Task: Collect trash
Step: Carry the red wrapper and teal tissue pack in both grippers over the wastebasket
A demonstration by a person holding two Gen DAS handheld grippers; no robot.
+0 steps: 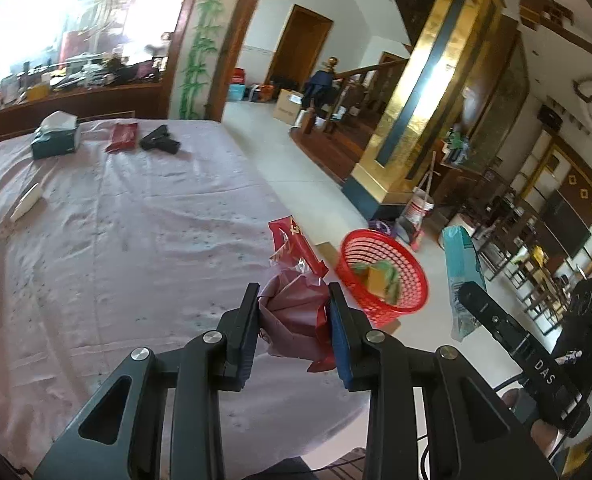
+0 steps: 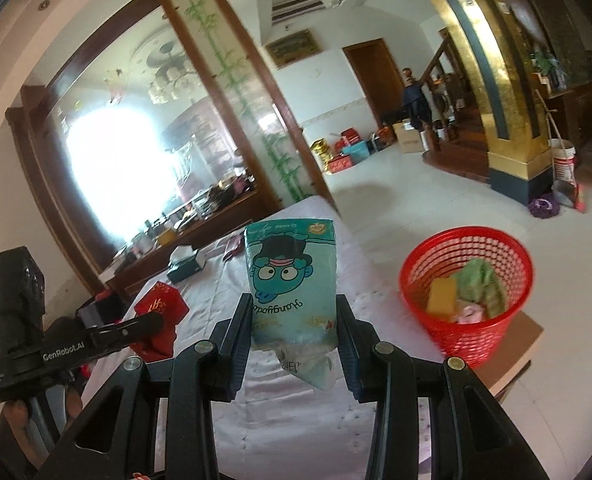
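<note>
Left gripper (image 1: 292,312) is clamping a crumpled red wrapper (image 1: 296,308), its pads pressing both sides; gold characters are showing on the wrapper's upper flap but are too warped to read. It is hanging over the near edge of the pink-clothed table (image 1: 116,240).

Right gripper (image 2: 294,316) is pinching a teal plastic pack (image 2: 292,272), held upside down: a cartoon face in a black hat, with inverted script that seems to read "Hanyiyoda", though I am not sure. Its casing is reading "DAS" in the left view; the left unit is reading "GenRobot.AI" in the right view.

Red mesh basket (image 2: 467,280) is sitting on the floor beside the table, already holding green and yellow scraps.

Farther back on the cloth: a green tissue box (image 1: 54,138), a red packet (image 1: 122,136), a black object (image 1: 160,140).
</note>
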